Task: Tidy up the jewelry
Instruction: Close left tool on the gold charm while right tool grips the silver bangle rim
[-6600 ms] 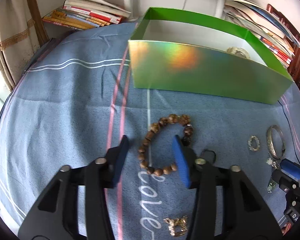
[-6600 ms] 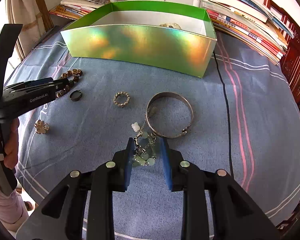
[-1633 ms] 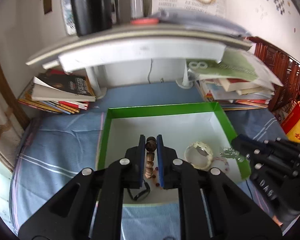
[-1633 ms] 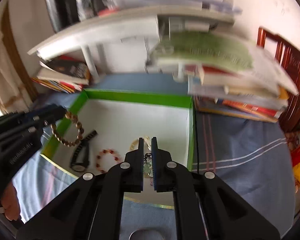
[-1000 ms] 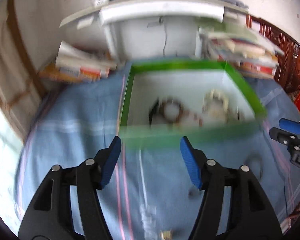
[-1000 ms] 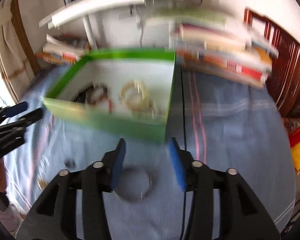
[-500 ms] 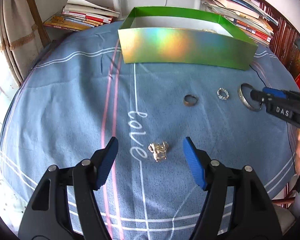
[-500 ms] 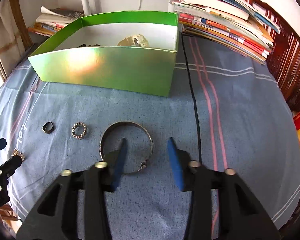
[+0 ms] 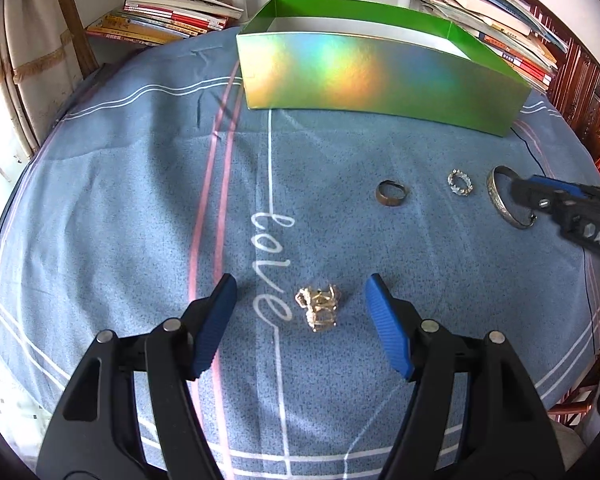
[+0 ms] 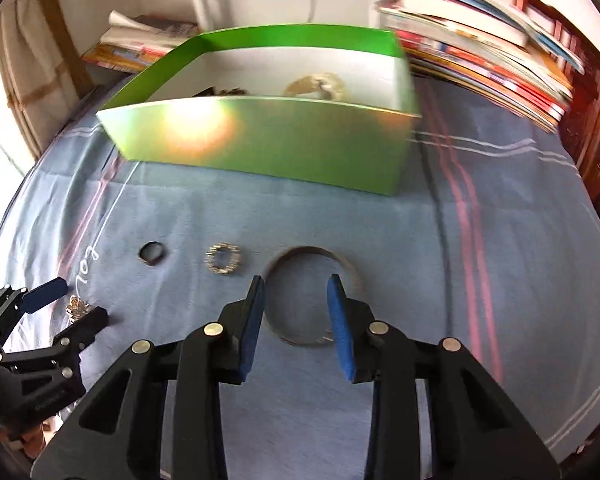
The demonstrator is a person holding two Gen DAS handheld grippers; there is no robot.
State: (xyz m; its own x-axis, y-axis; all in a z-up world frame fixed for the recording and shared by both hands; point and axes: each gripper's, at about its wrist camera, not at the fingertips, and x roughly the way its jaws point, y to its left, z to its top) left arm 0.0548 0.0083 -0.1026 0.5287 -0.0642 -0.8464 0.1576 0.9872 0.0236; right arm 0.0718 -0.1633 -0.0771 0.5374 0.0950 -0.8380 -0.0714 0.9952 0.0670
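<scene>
Two grippers poised over jewelry on the blue-clothed counter

Left gripper (image 9: pixel 300 304) open, its jaws wide either side of a gold ornament (image 9: pixel 319 307), not touching it; right gripper (image 10: pixel 296 304) part open and empty, above a silver bangle (image 10: pixel 350 270); dark ring (image 10: pixel 153 253) and beaded ring (image 10: pixel 224 259) to its left; green box (image 10: pixel 268 144) lies beyond both

Blue cloth (image 9: pixel 140 184) with pink stripes, white "love" script covers tabletop. Book stacks (image 9: pixel 172 20) behind, left and right (image 10: pixel 492 64). Curtain (image 9: pixel 16 80) far left.
</scene>
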